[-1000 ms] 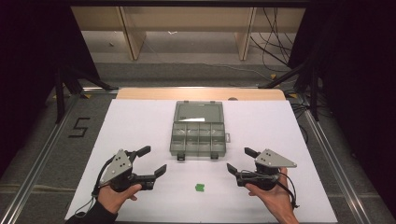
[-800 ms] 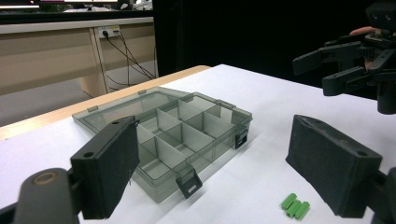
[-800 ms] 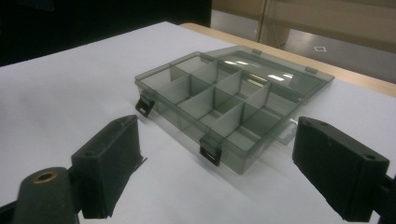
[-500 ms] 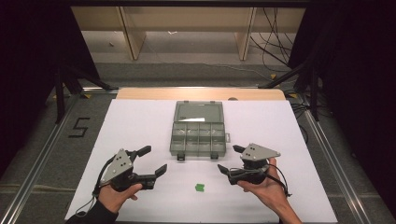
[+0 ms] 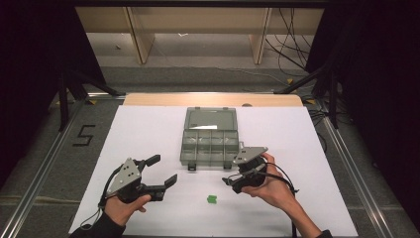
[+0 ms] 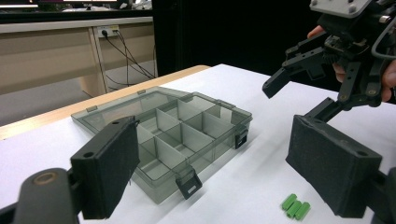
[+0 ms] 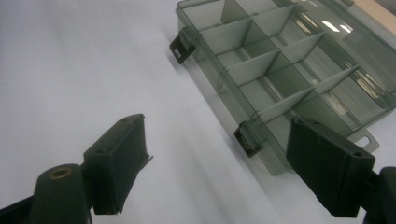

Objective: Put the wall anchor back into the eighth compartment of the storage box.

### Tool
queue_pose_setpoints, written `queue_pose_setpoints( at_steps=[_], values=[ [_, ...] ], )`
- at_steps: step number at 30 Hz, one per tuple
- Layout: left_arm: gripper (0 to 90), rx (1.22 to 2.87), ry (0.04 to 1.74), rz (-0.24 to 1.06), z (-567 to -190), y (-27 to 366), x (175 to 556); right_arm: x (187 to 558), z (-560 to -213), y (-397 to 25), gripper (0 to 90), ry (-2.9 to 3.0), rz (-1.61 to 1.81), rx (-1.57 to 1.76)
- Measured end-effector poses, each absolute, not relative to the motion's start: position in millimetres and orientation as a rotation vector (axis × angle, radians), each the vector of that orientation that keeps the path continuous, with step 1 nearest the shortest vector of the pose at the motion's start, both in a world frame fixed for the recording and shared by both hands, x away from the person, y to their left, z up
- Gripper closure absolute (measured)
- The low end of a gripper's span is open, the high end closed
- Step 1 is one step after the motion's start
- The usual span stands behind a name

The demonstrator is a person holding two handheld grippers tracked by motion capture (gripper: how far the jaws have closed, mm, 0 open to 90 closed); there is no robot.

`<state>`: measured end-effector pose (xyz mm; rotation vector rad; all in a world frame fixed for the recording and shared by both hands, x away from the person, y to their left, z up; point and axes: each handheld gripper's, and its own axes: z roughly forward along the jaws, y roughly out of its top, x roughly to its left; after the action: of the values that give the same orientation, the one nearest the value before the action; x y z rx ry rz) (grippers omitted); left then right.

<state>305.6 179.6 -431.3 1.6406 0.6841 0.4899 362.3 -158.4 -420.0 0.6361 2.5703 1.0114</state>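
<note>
Presently: one green piece (image 5: 212,199) on white table (image 5: 148,129), near the open compartment box (image 5: 209,144), between left gripper (image 5: 161,171) and right gripper (image 5: 233,176), both with jaws apart, right angled toward it, apparently for pickup.

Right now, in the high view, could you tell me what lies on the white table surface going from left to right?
Left gripper → green piece → right gripper. The open grey compartment box sits farther back, spanning the gap between the grippers, so it has no clear place in the order.
</note>
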Motion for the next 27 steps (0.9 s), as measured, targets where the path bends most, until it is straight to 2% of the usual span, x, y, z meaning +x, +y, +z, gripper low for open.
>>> queue_pose_setpoints(
  at_steps=[6, 11, 27],
  values=[
    [16.1, 1.629, 0.677, 0.483, -432, 179, 306, 366, -418, -143, 24.7, 2.648, 0.951, 0.589],
    [16.1, 1.636, 0.677, 0.487, -431, 180, 306, 367, -423, -132, 31.8, 2.73, 0.866, 0.515],
    [16.1, 1.628, 0.672, 0.479, -432, 179, 306, 365, -443, -107, 46.8, 2.935, 0.69, 0.374]
  ],
)
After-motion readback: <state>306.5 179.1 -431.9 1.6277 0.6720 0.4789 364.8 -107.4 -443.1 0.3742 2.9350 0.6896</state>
